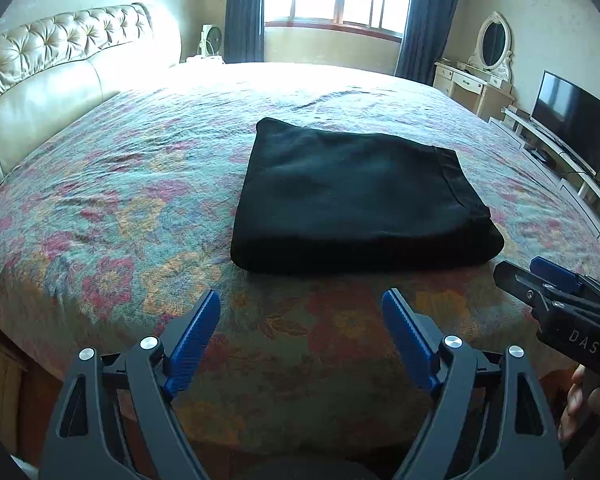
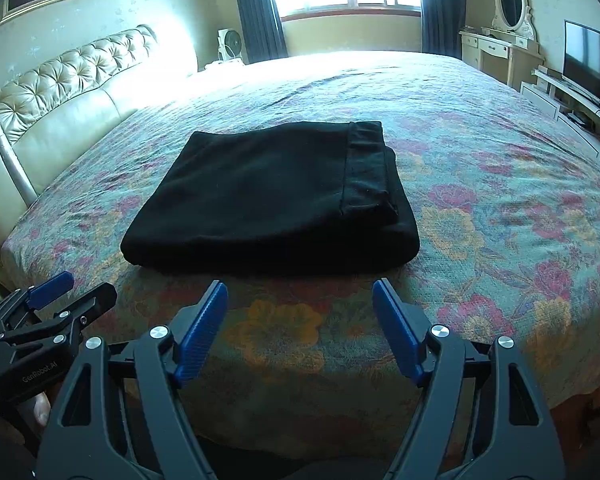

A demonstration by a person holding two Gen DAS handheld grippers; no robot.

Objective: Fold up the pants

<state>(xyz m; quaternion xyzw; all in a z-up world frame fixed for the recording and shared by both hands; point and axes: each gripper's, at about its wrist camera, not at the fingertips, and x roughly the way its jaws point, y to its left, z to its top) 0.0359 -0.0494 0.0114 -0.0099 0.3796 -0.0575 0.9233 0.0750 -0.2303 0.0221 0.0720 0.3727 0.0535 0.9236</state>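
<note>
You had the black pants [image 1: 360, 196] lying in a compact, squared stack on the bed [image 1: 120, 208], near its front edge, with the hem band showing along the right side. Your left claw [image 1: 300, 312] stood released, its blue pads spread wide with only the floral bedspread between them, short of the stack. Your right claw [image 2: 300, 300] was likewise released and grasped nothing, just short of the bundle's near fold. Neither touched the cloth. Judging by how the layers sat, the folding looked finished; at most a light tidy of the slightly uneven right edge remained.
</note>
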